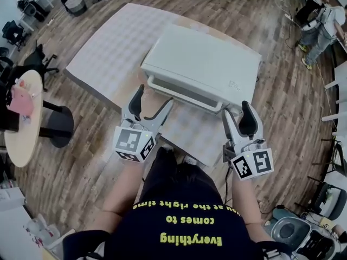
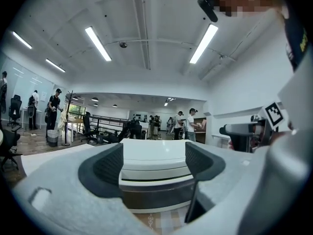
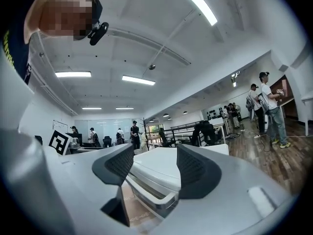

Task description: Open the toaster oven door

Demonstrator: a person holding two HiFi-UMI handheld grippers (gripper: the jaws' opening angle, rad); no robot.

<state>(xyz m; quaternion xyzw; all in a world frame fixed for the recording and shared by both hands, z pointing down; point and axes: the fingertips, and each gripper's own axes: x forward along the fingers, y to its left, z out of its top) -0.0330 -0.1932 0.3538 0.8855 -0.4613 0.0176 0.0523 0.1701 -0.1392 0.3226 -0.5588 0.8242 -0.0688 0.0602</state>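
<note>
Head view: left gripper (image 1: pixel 155 95) and right gripper (image 1: pixel 235 108) point level at toaster oven (image 1: pixel 200 64).

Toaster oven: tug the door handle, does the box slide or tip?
Toaster oven looks low and wide, so tipping seems unlikely. It sits on a checked cloth, so it may slide. Handle bar looks rigid.

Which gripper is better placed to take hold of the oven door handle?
Left, probably. The left gripper faces the handle squarely, its open jaws framing it; the right gripper sits off the right corner of the toaster oven.
</note>
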